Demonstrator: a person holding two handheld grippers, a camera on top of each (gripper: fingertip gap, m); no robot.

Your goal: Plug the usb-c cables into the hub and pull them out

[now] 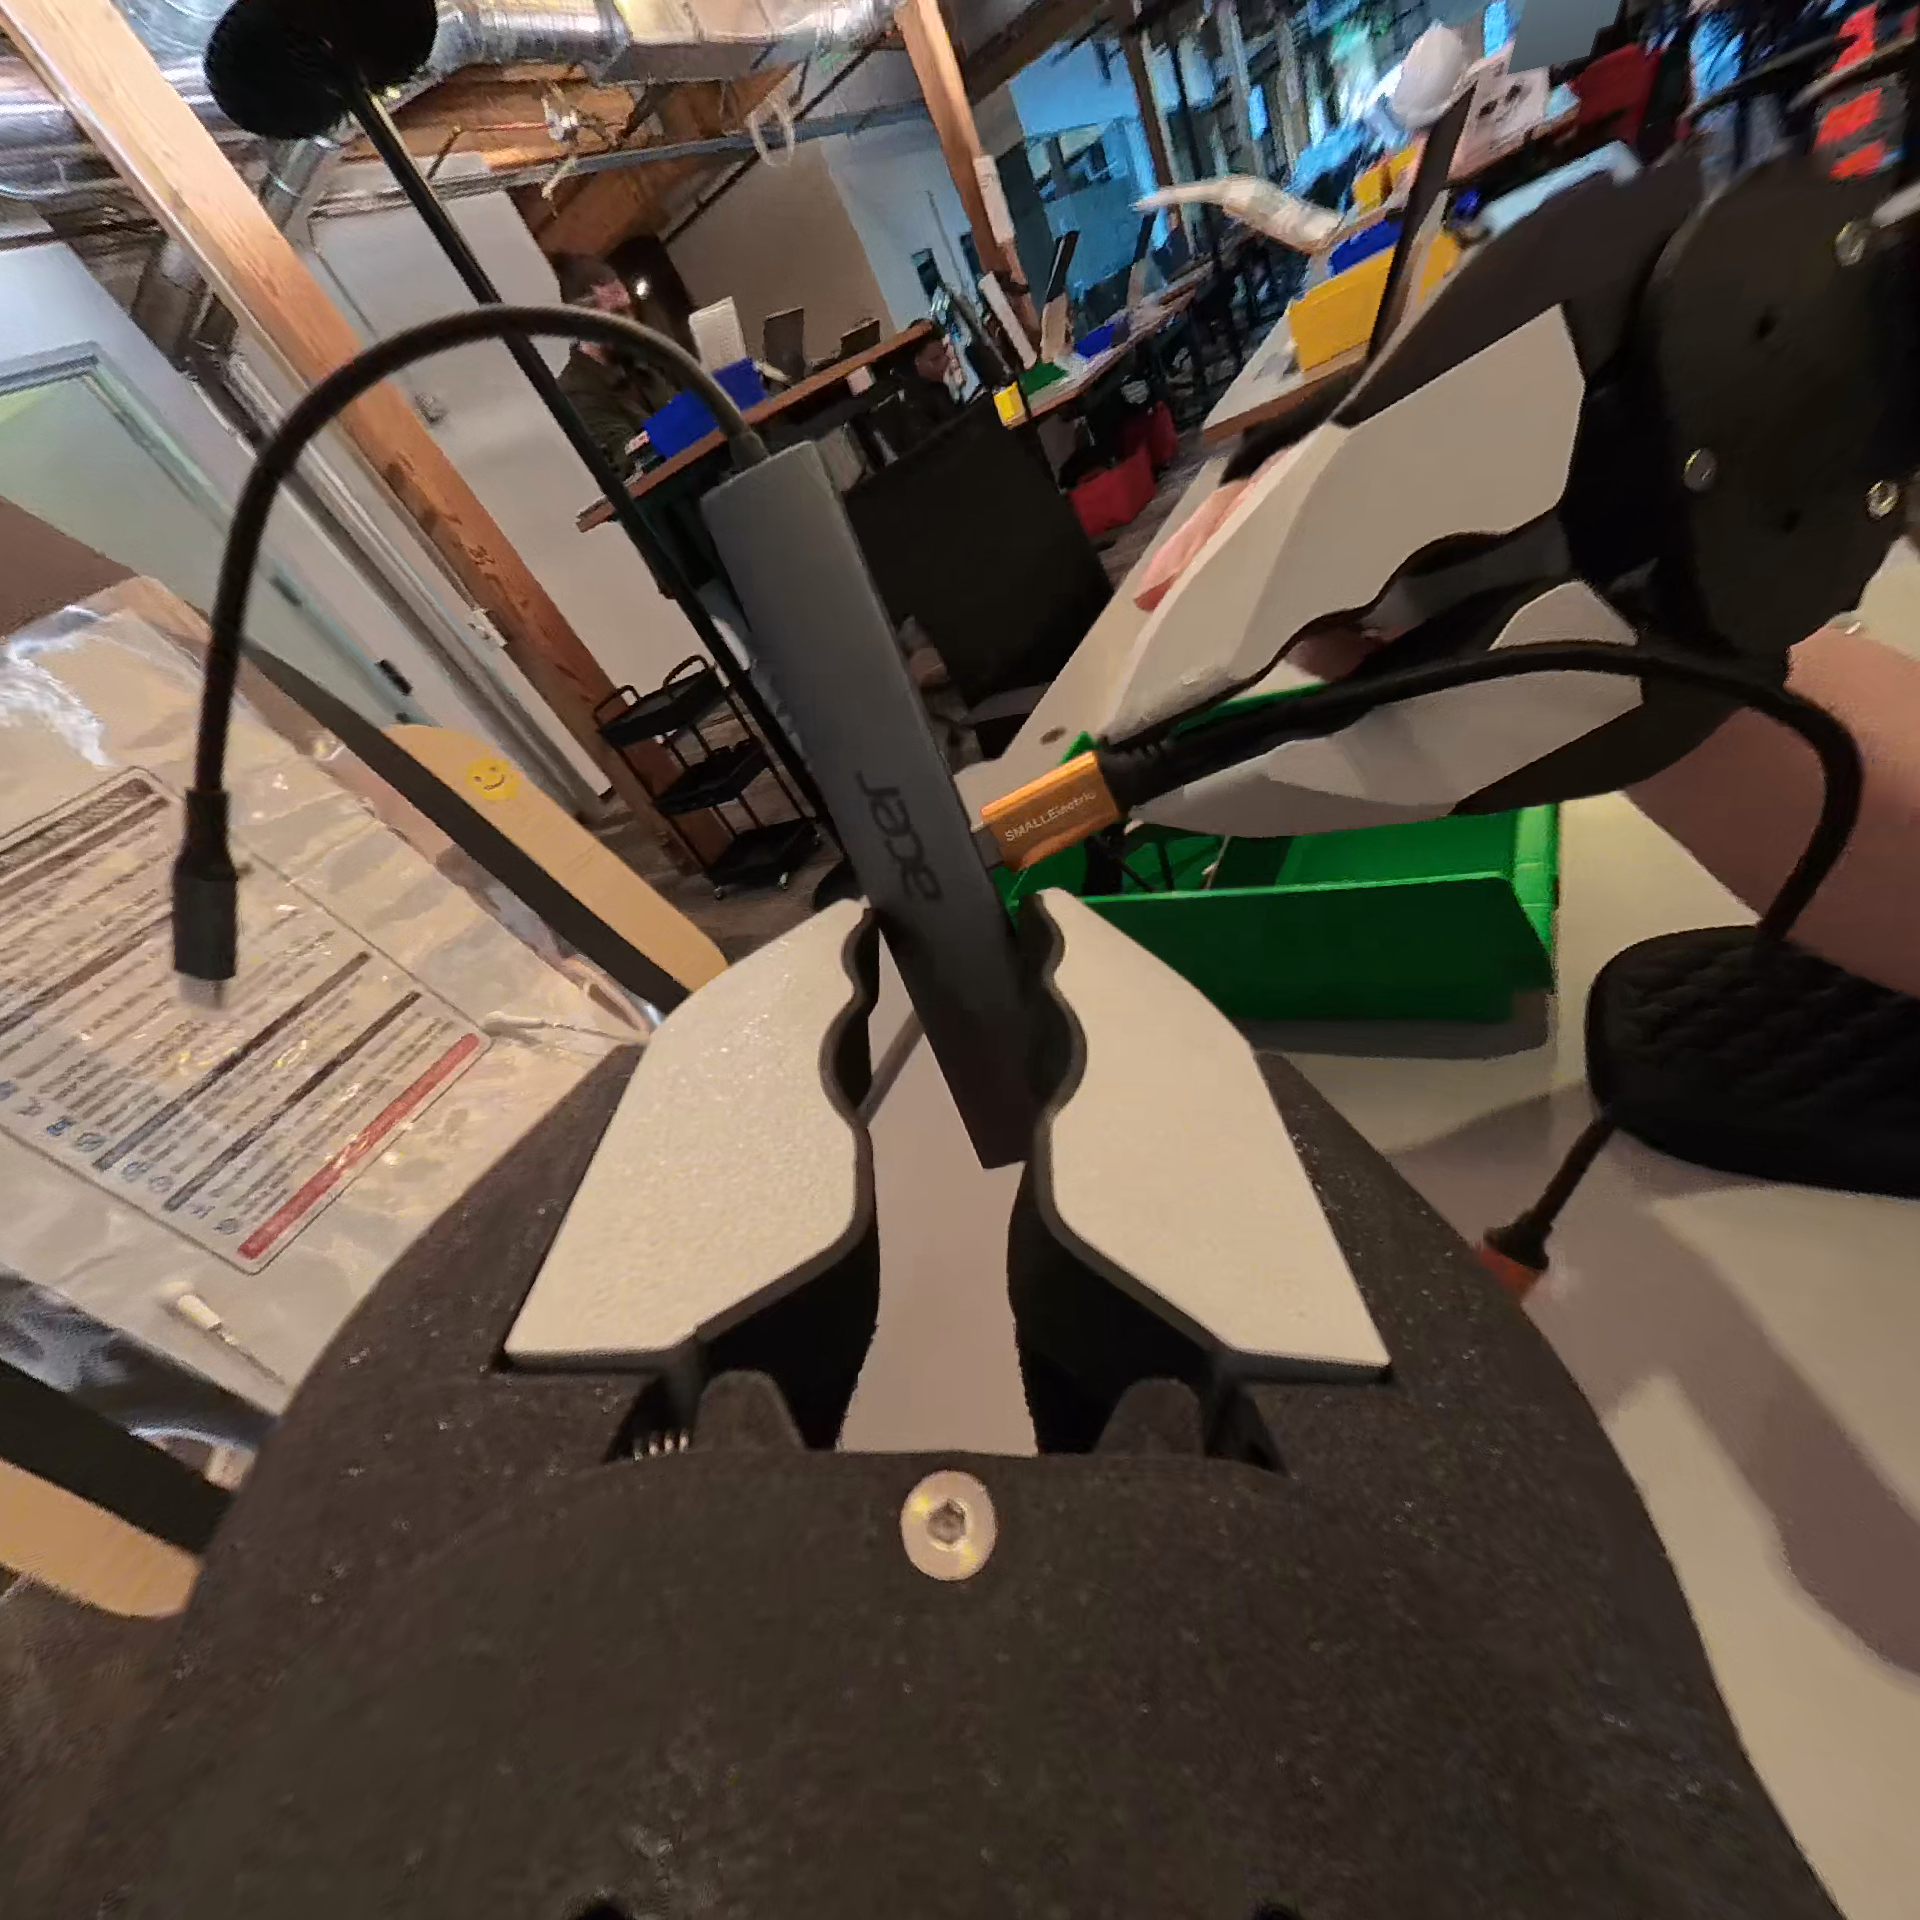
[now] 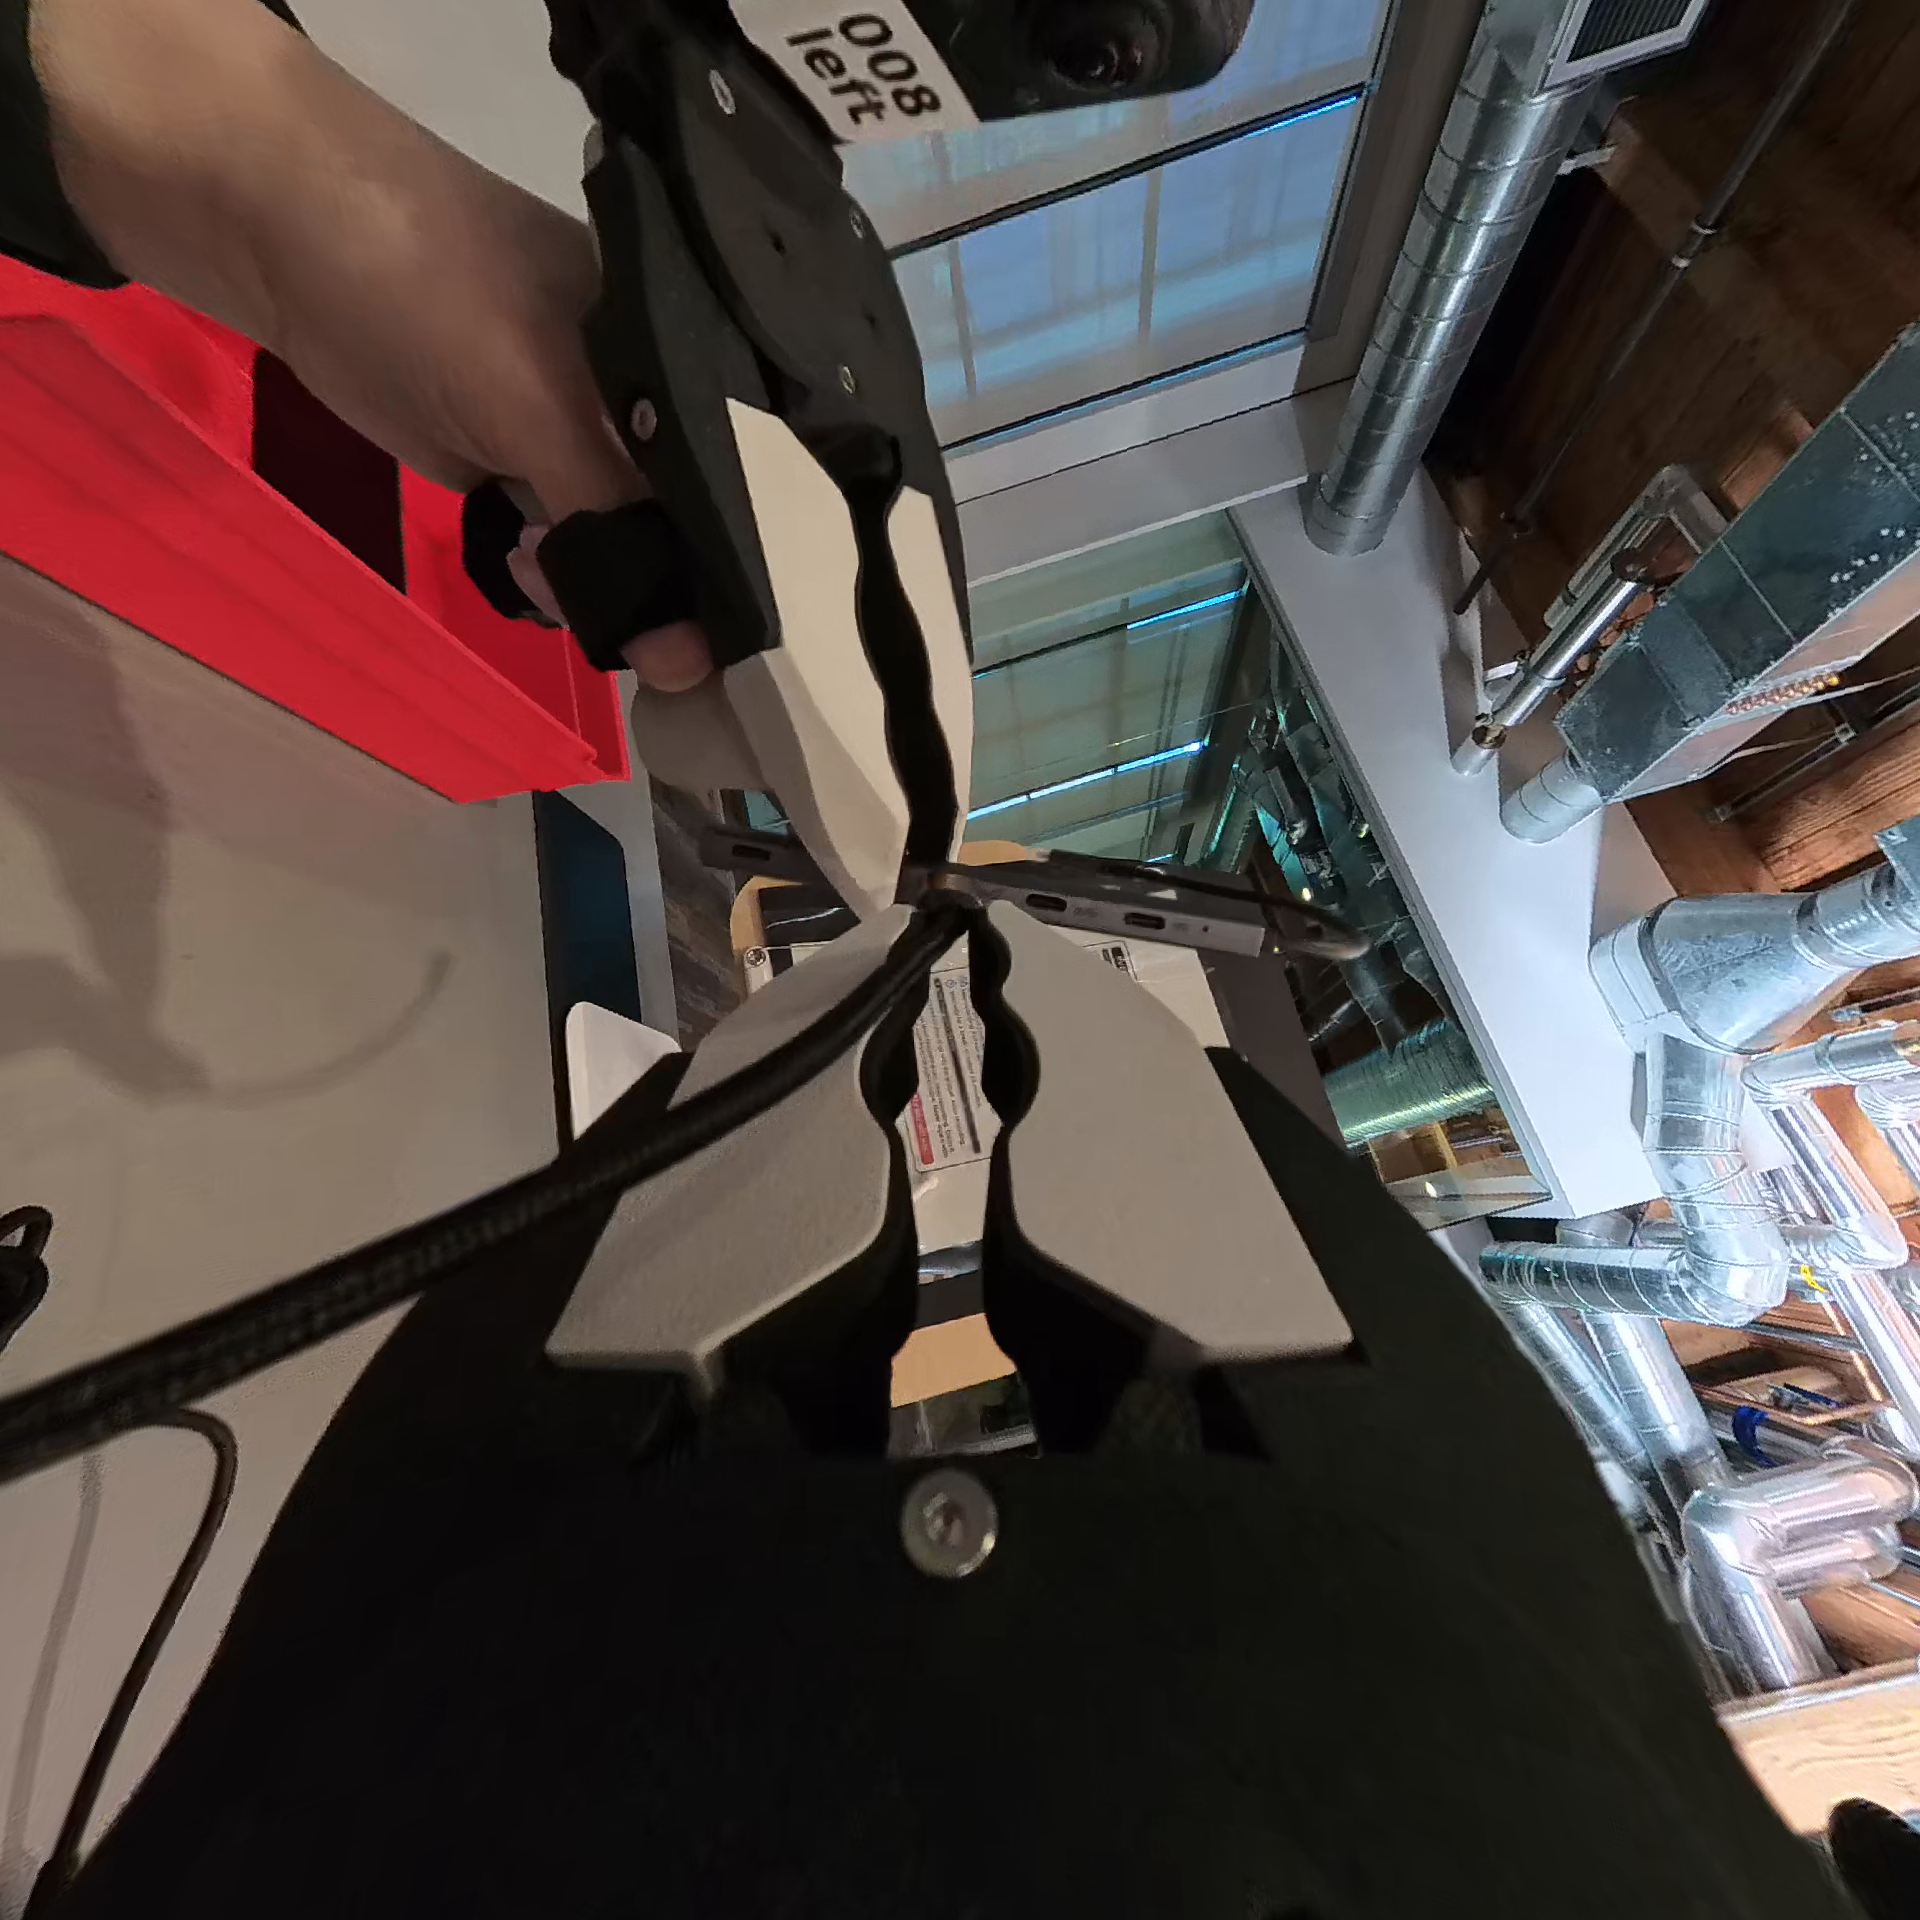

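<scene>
My left gripper (image 1: 951,914) is shut on a grey hub (image 1: 831,665) and holds it upright, tilted left, above the table. The hub's own black cable (image 1: 343,384) arcs left and ends in a hanging plug (image 1: 203,914). My right gripper (image 1: 1127,774) comes in from the right, shut on an orange USB-C plug (image 1: 1049,821) with a black braided cable (image 1: 1558,665). The plug's tip meets the hub's right edge; I cannot tell how deep it sits. In the right wrist view, my right gripper (image 2: 940,920) pinches the cable (image 2: 520,1216) at the hub's port edge (image 2: 1122,904), with the left gripper (image 2: 920,847) above.
A green bin (image 1: 1299,935) stands on the white table (image 1: 1662,1455) behind the hub. A black round pad on a stalk (image 1: 1756,1060) is at the right. A clear bag with a printed sheet (image 1: 208,1039) lies at the left. A red bin (image 2: 260,540) sits behind the left hand.
</scene>
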